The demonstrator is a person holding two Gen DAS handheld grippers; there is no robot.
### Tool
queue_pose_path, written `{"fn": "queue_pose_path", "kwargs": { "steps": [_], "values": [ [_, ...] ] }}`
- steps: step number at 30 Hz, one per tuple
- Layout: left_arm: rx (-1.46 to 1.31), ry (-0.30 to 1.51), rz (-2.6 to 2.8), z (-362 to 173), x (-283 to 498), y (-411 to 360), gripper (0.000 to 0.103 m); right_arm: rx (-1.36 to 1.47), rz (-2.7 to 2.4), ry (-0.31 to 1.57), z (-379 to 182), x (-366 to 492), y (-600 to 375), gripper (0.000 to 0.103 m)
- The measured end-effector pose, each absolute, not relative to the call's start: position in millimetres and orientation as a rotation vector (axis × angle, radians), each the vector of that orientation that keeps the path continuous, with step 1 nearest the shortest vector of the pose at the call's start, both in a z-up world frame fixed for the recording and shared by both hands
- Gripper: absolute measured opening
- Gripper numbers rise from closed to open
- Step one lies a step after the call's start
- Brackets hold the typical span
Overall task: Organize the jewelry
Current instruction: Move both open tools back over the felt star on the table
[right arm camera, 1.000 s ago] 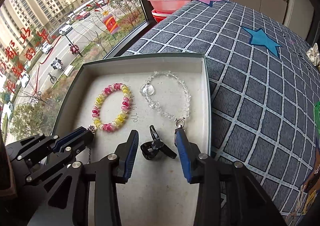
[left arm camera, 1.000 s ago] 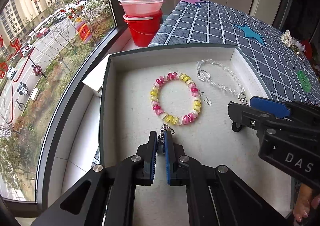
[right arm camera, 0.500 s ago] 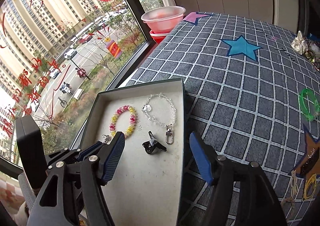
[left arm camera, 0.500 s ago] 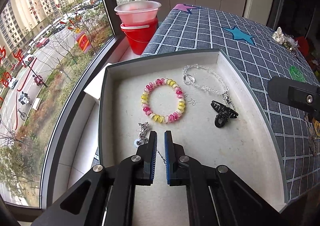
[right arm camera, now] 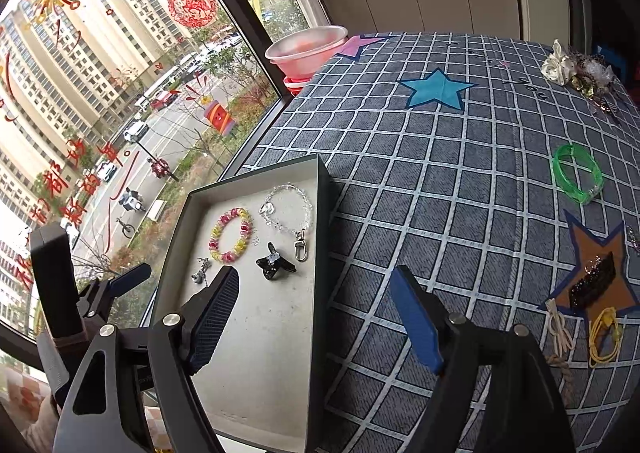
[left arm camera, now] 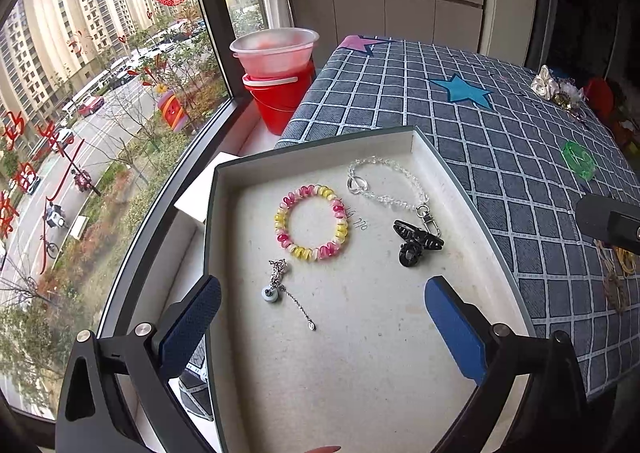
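Jewelry is gathering in the shallow grey cardboard box (left arm camera: pixel 476 193) at the window edge of the blue checked tablecloth (right arm camera: pixel 460 193). I am holding my left gripper (left arm camera: pixel 320 317) spread wide and empty over the box, and my right gripper (right arm camera: pixel 316 317) equally released above the box's right wall. The translucent green plastic bangle (right arm camera: pixel 576 173) is lying flat, well ahead and right of my right gripper, the nearer hand. The small silver chain pendant (left arm camera: pixel 280 285) is resting inside, stretched diagonally toward me.
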State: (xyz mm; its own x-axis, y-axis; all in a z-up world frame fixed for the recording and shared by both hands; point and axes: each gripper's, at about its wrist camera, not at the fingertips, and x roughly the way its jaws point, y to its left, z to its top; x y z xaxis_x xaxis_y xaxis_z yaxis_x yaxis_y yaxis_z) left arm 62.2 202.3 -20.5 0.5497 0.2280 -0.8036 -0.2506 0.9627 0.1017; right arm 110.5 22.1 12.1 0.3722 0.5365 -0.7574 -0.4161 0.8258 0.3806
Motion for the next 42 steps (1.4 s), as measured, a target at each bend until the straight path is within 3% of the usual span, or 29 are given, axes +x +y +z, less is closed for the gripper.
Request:
{"fn": "queue_pose_path", "kwargs": {
  "steps": [4,10,12,24,42],
  "values": [
    [-0.007,0.927,0.266,-12,60,192,0.103,0.173,0.603,1.004,14,107,3,0.094],
    [-0.026,0.926,0.203,-1,60,175,0.103,0.263,0.583,0.999,10,105,-33,0.094],
    [-0.028,0.929,0.176,2,62,166,0.103,0.278,0.573,0.984,8,103,-46,0.103],
    [0.066,0.962,0.042,1,80,88,0.103,0.347,0.427,0.915,-1,86,-134,0.103],
    [0.187,1.030,-0.174,-21,131,-24,0.103,0.279,0.116,1.042,-37,90,-257,0.103]
  ]
}}
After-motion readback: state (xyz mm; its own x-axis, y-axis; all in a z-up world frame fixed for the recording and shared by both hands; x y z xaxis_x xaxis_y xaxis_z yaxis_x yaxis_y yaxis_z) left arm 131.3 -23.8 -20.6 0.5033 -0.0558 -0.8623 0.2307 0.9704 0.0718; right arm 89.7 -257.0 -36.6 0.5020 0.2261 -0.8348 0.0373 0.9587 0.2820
